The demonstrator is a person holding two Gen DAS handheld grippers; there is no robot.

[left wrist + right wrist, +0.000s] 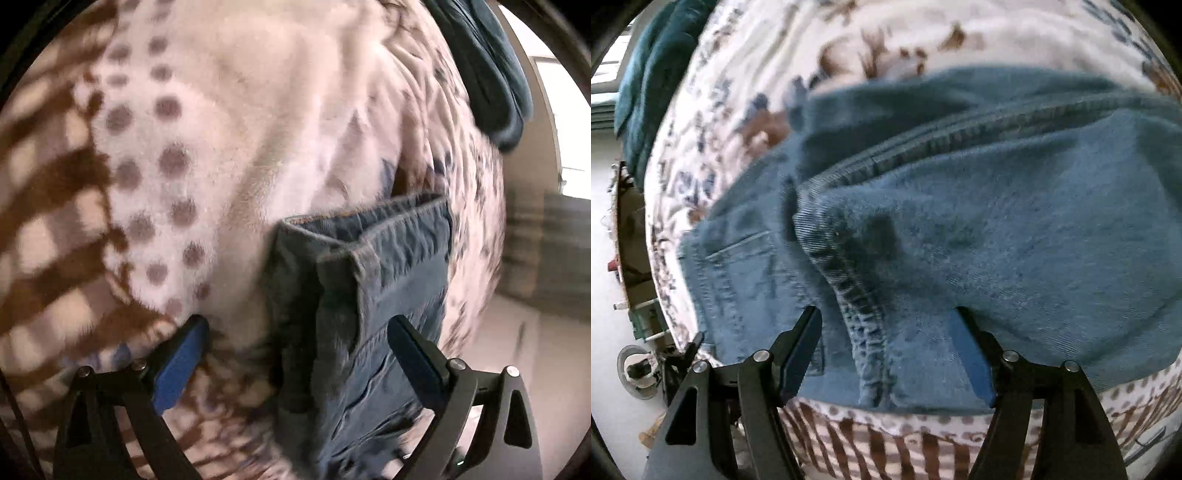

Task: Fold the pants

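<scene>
Nearby, teal cloth [491, 70] lies beyond jeans [960, 221] on blanket [240, 110].

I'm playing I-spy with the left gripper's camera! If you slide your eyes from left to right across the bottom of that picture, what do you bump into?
Brown-striped blanket → blue finger pad → folded jeans → dark finger → pale floor.
</scene>
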